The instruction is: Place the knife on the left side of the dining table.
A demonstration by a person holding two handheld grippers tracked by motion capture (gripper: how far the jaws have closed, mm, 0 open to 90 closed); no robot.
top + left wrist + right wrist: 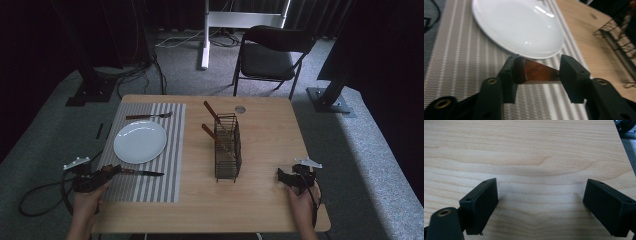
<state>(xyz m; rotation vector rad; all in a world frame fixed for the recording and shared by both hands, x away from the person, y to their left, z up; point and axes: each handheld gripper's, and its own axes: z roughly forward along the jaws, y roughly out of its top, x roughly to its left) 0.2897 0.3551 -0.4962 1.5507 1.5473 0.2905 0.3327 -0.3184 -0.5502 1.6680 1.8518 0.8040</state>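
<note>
Looks like table setting, judged from the layout: round white plate [140, 141] on the grey striped placemat [172, 150], wooden-handled fork [148, 116] laid along the plate's far side, wooden-handled knife [141, 173] along its near side, so cutlery frames the plate.

Left gripper [111, 171] is at the knife's handle end on the placemat. In the left gripper view the brown handle [537, 72] sits between the jaws, which stand partly apart; touching one jaw, other side unclear, so grip or release cannot be told.

Knife: dark reddish-brown wood handle, slim dark blade pointing towards the table's middle.

Black wire cutlery basket [228, 147] mid-table, two more wooden handles sticking out, likely the supply.

Right gripper [286, 179] rests on the bare wooden table [270, 130], jaws wide and empty, parked well apart from everything.
</note>
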